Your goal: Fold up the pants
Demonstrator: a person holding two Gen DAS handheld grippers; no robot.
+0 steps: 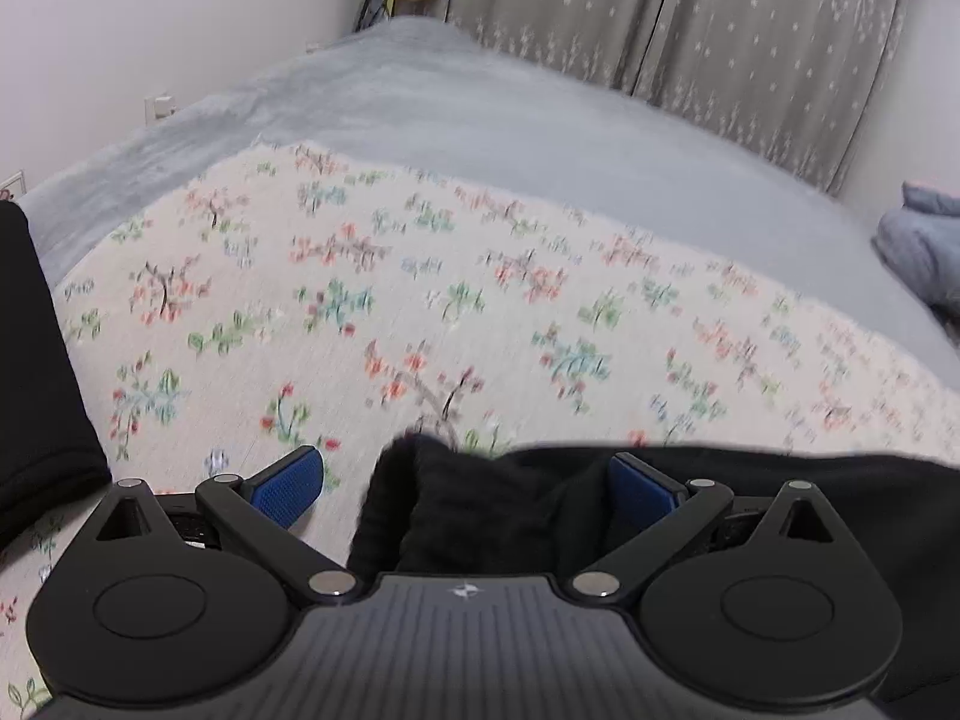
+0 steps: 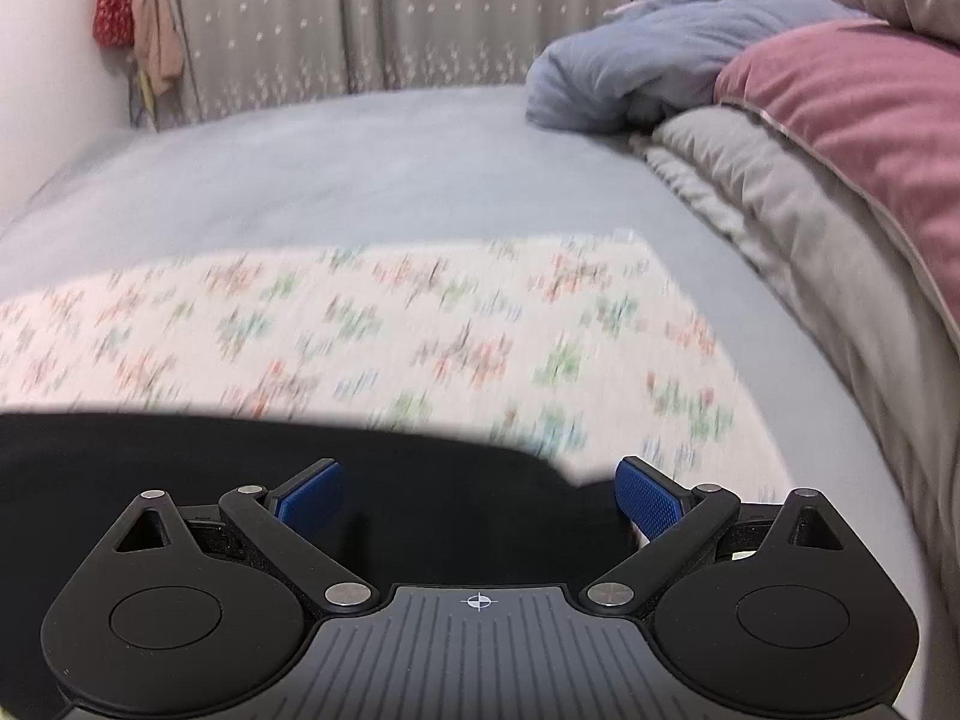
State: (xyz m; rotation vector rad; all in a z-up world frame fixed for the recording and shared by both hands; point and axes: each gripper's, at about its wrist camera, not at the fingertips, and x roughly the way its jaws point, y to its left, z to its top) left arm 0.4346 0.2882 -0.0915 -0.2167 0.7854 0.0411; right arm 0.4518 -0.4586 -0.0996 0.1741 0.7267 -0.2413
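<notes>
The black pants (image 1: pixel 492 510) lie on a floral cloth (image 1: pixel 372 300) spread over a bed with a grey-blue sheet (image 1: pixel 480 108). In the left wrist view the left gripper (image 1: pixel 465 483) is released, its 2 blue pads spread wide: the left pad (image 1: pixel 288 483) hangs over bare floral cloth, while the right pad (image 1: pixel 642 489) sits over the dark fabric, and a bunched end of the pants lies in the gap between them without being pinched. Another black piece (image 1: pixel 36 360) shows at the left edge of that view; whether it belongs to the pants cannot be told. In the right wrist view the right gripper (image 2: pixel 480 495) is also released, pads well apart, with the flat black pants (image 2: pixel 240 468) under its left pad (image 2: pixel 312 495) and the garment's right edge ending just short of the right pad (image 2: pixel 651 498). At the far right of the bed lie a grey quilt (image 2: pixel 780 228), a maroon pillow (image 2: pixel 870 102) and a rumpled blue blanket (image 2: pixel 648 60). Grey star-patterned curtains (image 2: pixel 360 18) hang at the far side, with a red item (image 2: pixel 114 0) hanging at the far left.
</notes>
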